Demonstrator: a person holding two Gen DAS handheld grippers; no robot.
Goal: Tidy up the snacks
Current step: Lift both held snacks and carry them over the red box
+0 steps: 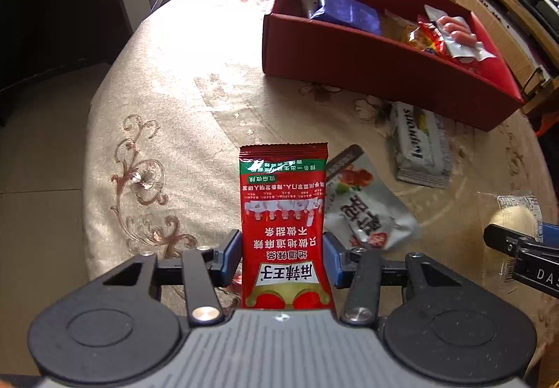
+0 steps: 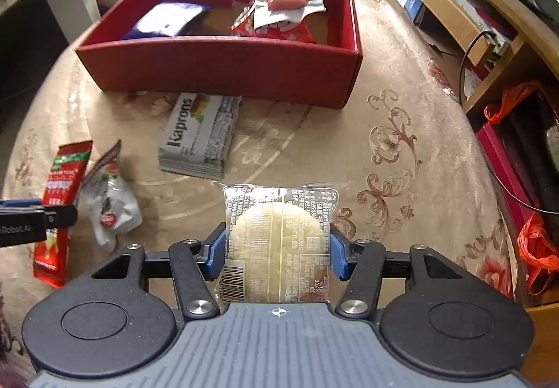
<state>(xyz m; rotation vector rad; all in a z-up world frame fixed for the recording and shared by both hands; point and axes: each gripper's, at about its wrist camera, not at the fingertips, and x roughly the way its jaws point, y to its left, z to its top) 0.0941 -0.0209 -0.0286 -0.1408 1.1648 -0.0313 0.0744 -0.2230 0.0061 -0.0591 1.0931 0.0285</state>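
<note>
My left gripper (image 1: 283, 258) is clamped on the red spicy-strip packet (image 1: 284, 223), low in the centre of its view, and my right gripper (image 2: 277, 250) is clamped on the clear-wrapped round cake (image 2: 276, 241), likewise low centre. I judge both are mid-carry toward the red box (image 2: 223, 73) in the upper frame, which already holds several snacks. Next I must lift each over the near wall and release inside.
</note>
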